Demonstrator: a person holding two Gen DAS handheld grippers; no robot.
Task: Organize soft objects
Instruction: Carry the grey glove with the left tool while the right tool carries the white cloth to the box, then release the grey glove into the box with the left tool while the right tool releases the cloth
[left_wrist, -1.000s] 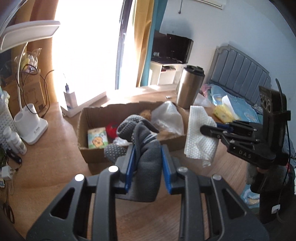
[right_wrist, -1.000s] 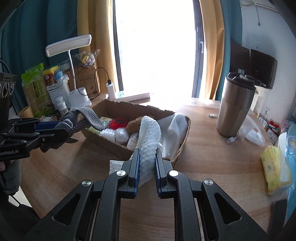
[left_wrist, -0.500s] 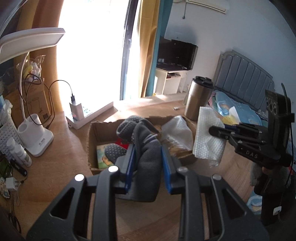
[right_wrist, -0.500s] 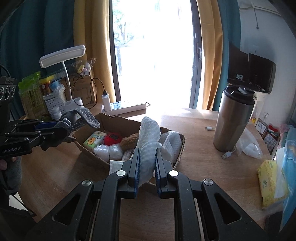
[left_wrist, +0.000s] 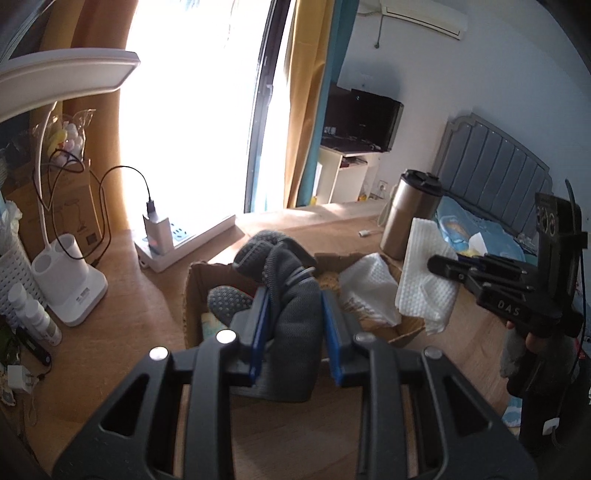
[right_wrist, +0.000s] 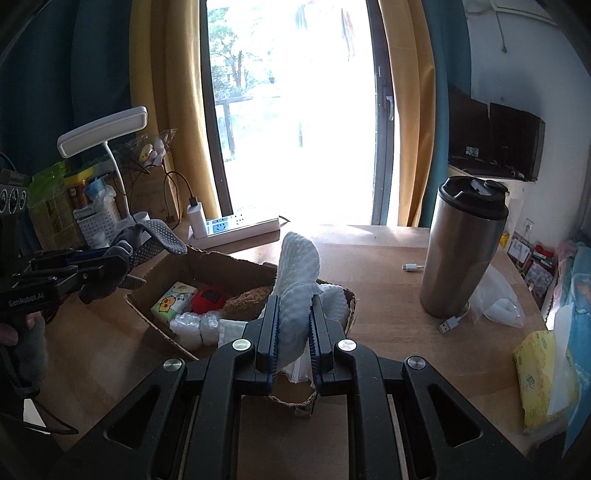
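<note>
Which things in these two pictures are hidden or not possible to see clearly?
- Left wrist view: the grey sock between the left gripper fingers covers much of the cardboard box interior.
- Right wrist view: the white cloth in the right gripper hides the box's right part.
- Both views: window glare washes out the outside.

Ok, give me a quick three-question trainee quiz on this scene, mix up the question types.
1. True or false: the left gripper is shut on a grey sock.
2. What does the right gripper hold? A) red toy B) white cloth C) tissue pack
3. Fill in: the steel tumbler stands on the ____, outside the cardboard box.

Key: 1 true; 2 B; 3 table.
</note>
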